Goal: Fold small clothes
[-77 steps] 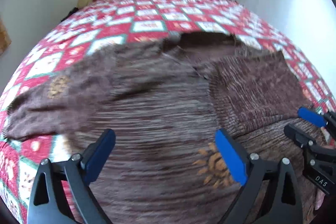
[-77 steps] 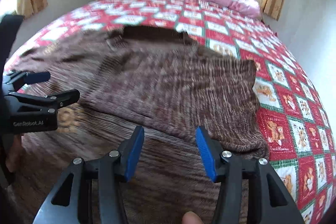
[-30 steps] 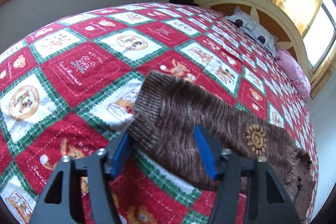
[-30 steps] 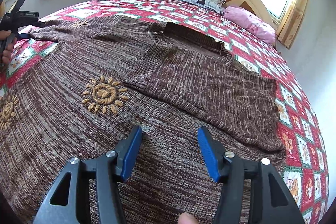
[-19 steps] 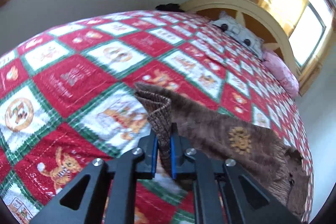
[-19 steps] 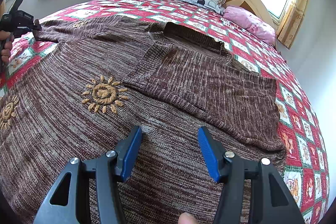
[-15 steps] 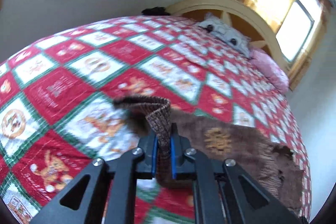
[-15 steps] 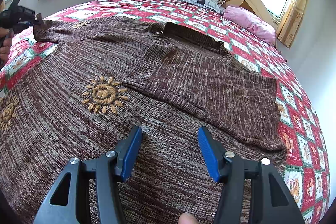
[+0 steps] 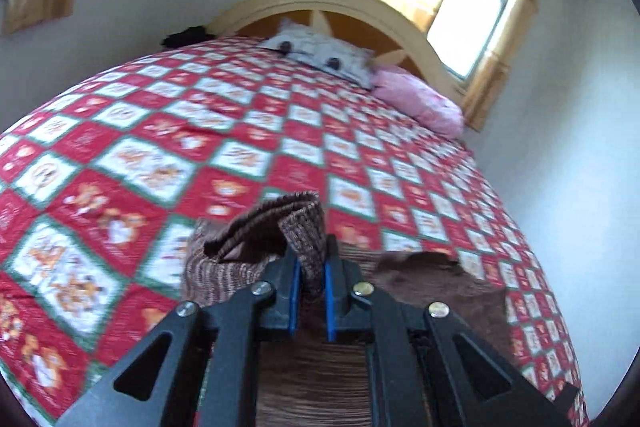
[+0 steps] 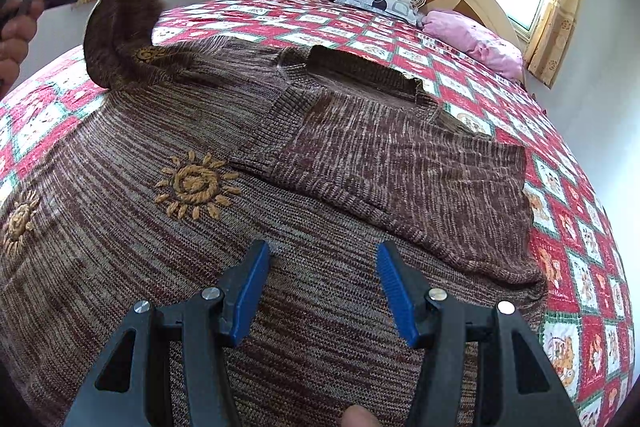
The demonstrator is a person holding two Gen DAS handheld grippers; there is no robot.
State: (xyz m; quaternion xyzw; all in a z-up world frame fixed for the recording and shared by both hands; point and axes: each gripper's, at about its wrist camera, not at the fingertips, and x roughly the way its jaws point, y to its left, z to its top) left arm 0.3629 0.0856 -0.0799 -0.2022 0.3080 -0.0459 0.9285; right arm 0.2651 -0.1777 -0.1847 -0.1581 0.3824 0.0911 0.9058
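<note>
One sleeve fold is in hand: we have the left hand-held gripper [image 9: 308, 277] clenched on the sleeve cuff [image 9: 304, 231], raised at 10 o'clock of the sweater [image 10: 304, 187] on the bed [image 10: 576, 211], the right hand-held gripper [image 10: 320, 283] released above the body, and next we judge the cuff must cross toward 3 o'clock.

A: Where is the left gripper [image 9: 308, 277]?

B: Raised high at the far left of the right wrist view, gripped by a bare left hand [image 10: 14, 39] whose knuckles show at the frame edge. Its two black fingers [image 9: 286, 277] with blue pads are pressed almost together on a fold of the sweater sleeve [image 9: 304, 227].

A: And the right gripper [image 10: 322, 263]?

B: Low and level, pointing forward. Its blue-padded fingers [image 10: 248, 285] stand wide apart with nothing between them. A fingertip of the right hand [image 10: 358, 417] peeks in at the bottom edge.
</note>
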